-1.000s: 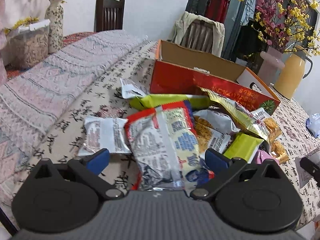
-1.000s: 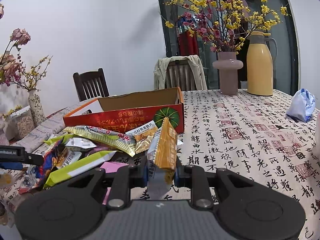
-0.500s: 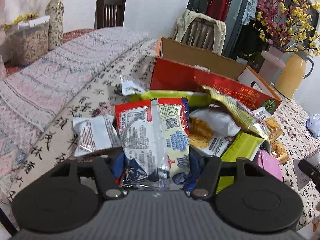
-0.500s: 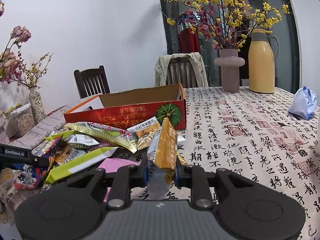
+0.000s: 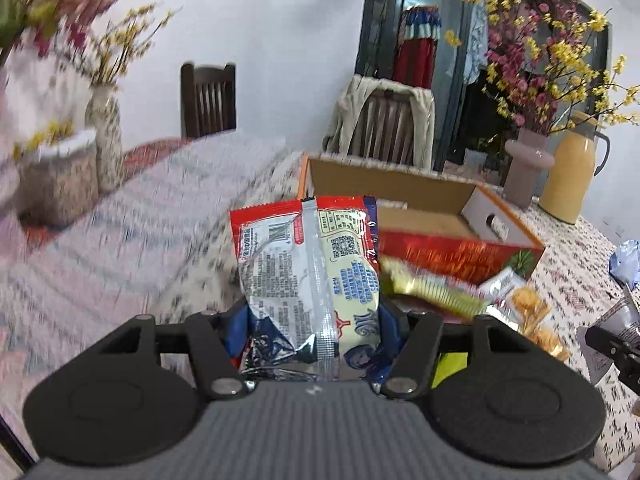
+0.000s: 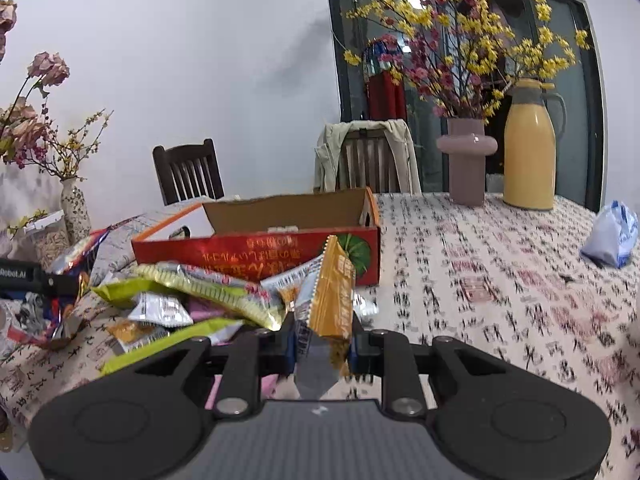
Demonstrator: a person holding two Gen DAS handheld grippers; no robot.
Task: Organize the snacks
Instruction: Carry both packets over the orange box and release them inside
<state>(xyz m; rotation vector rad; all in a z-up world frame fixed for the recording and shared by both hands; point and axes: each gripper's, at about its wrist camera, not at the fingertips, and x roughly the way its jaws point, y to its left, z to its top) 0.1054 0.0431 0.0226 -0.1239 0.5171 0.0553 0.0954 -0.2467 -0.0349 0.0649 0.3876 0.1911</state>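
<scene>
My left gripper (image 5: 314, 328) is shut on a red, silver and blue snack bag (image 5: 310, 276) and holds it upright above the table. Behind it lies the open red cardboard box (image 5: 452, 248). My right gripper (image 6: 322, 344) is shut on a small orange snack packet (image 6: 330, 300), held upright above the table's near edge. In the right wrist view the pile of loose snack packets (image 6: 192, 296) lies in front of the red box (image 6: 256, 250), and the left gripper's bag (image 6: 66, 280) shows at the far left.
A pink vase (image 6: 466, 168) with flowering branches and a yellow thermos jug (image 6: 528, 148) stand at the table's far side. A blue-white bag (image 6: 612, 236) lies at the right. Two chairs (image 6: 188, 170) stand behind the table. A patterned vase (image 5: 104, 140) stands at the left.
My left gripper closed on the red and silver bag and lifted it off the pile. The right gripper kept still with its orange packet.
</scene>
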